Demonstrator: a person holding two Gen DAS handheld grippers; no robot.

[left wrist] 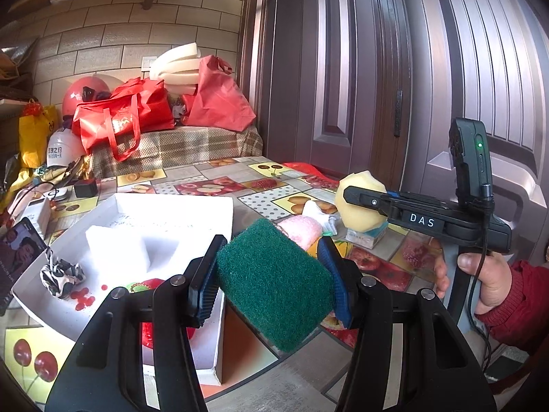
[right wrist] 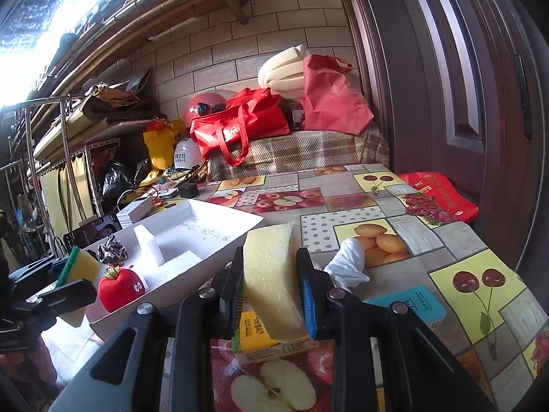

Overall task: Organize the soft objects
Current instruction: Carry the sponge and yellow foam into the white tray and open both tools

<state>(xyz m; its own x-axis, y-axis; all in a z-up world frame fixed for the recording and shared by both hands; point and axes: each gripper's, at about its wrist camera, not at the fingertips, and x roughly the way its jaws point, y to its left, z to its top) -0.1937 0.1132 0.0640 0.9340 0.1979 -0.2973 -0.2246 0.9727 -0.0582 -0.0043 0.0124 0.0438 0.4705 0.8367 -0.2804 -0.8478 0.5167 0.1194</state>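
On the bench the tray lies left, holding foam blocks, a scrunchie and a plush toy. A cloth lies right of it; behind, bags sit on what may be a couch.

- A home's cluttered entry or storage corner, not a lab or shop.
- A brown panelled door stands beside a tiled wall.
- The table wears a fruit-print oilcloth, as in a household.
- Red bags, a yellow bag and foam pads are heaped on a checked cloth at the table's far end.
- A red helmet lies behind the bags, a white one beside them.
- Metal shelves at left hold boxes and folded things; poles lie overhead.
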